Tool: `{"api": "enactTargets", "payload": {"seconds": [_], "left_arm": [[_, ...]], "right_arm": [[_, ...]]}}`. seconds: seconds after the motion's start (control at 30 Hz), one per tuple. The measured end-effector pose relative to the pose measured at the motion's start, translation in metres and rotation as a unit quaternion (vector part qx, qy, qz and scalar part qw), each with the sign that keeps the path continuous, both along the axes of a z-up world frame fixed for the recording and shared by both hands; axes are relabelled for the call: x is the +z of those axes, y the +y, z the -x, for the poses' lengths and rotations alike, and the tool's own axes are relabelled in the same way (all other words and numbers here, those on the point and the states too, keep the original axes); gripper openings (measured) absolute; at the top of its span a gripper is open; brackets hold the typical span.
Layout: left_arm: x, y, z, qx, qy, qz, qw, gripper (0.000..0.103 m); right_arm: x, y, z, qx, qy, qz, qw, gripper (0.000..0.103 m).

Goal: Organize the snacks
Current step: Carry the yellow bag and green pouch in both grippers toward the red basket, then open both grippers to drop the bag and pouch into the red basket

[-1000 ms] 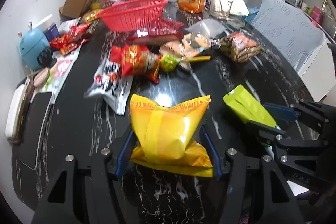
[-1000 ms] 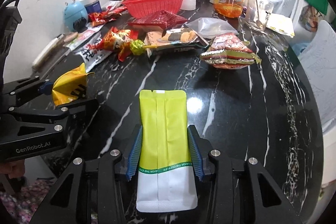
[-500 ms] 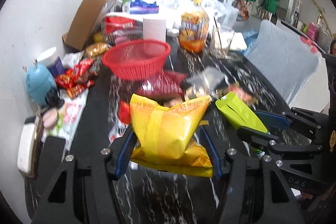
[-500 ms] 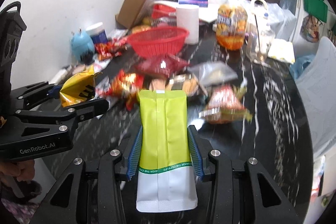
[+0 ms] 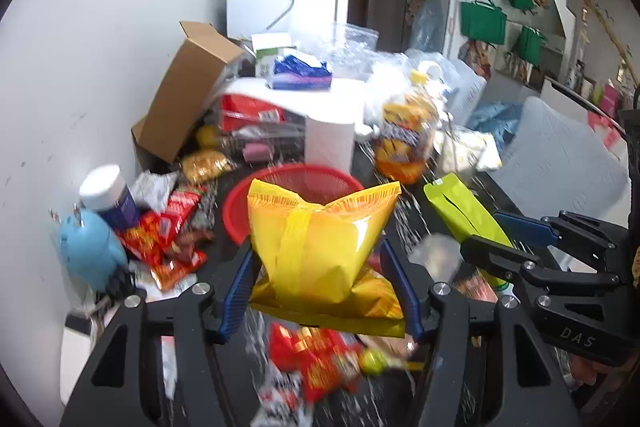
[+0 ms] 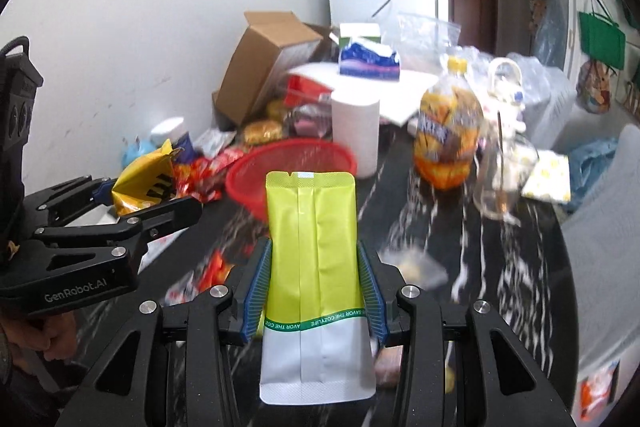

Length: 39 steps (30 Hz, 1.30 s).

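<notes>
My left gripper (image 5: pixel 316 263) is shut on a yellow snack bag (image 5: pixel 320 247) and holds it up above the black marble table (image 6: pixel 520 259). My right gripper (image 6: pixel 312 267) is shut on a lime-green and white pouch (image 6: pixel 312 247), also held in the air. Each gripper shows in the other's view: the pouch (image 5: pixel 460 211) at right in the left wrist view, the yellow bag (image 6: pixel 144 183) at left in the right wrist view. A red mesh basket (image 5: pixel 304 183) stands just beyond both bags; it also shows in the right wrist view (image 6: pixel 296 163).
Loose red snack packs (image 5: pixel 168 243) lie left of the basket by a blue toy (image 5: pixel 88 251). A paper towel roll (image 6: pixel 355 135), an orange drink bottle (image 6: pixel 446 139), a glass jar (image 6: pixel 502 179) and an open cardboard box (image 5: pixel 188 91) stand behind. More snacks (image 5: pixel 320 363) lie below the grippers.
Both grippers have risen and moved forward toward the red basket, still holding their bags. The view has tilted up, and the basket is now right behind the bags.
</notes>
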State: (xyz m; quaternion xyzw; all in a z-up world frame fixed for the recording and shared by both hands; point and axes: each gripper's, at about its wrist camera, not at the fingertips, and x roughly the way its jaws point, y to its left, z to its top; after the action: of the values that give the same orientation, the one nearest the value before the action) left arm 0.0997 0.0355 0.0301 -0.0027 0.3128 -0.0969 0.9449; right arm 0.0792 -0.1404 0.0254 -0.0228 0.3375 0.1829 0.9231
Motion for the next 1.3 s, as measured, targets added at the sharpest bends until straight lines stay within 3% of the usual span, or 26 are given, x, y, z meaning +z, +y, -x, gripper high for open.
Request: {"api": "enactTargets", "payload": {"seconds": [0.23, 0.6, 1.1, 1.2, 1.23, 1.3], "left_arm": [[0.008, 0.010, -0.058, 0.018, -0.011, -0.013, 0.9997, 0.060], [-0.010, 0.016, -0.129, 0.036, 0.023, -0.031, 0.9986, 0.060], [-0.050, 0.016, -0.162, 0.044, 0.060, -0.049, 0.9960, 0.061], [-0.056, 0.015, -0.167, 0.044, 0.087, -0.050, 0.9940, 0.063], [-0.057, 0.015, -0.168, 0.043, 0.094, -0.051, 0.9934, 0.066], [-0.058, 0.013, -0.169, 0.045, 0.099, -0.056, 0.9925, 0.071]], "right_arm": [[0.015, 0.011, -0.057, 0.010, -0.013, -0.008, 1.000, 0.042], [0.011, 0.032, -0.122, 0.005, -0.025, 0.006, 1.000, 0.043], [-0.029, 0.044, -0.163, -0.014, 0.012, 0.006, 1.000, 0.049], [-0.031, 0.043, -0.164, -0.020, 0.010, 0.012, 1.000, 0.062], [-0.031, 0.043, -0.164, -0.022, 0.009, 0.018, 1.000, 0.072], [-0.031, 0.043, -0.163, -0.029, 0.006, 0.029, 0.999, 0.075]]}}
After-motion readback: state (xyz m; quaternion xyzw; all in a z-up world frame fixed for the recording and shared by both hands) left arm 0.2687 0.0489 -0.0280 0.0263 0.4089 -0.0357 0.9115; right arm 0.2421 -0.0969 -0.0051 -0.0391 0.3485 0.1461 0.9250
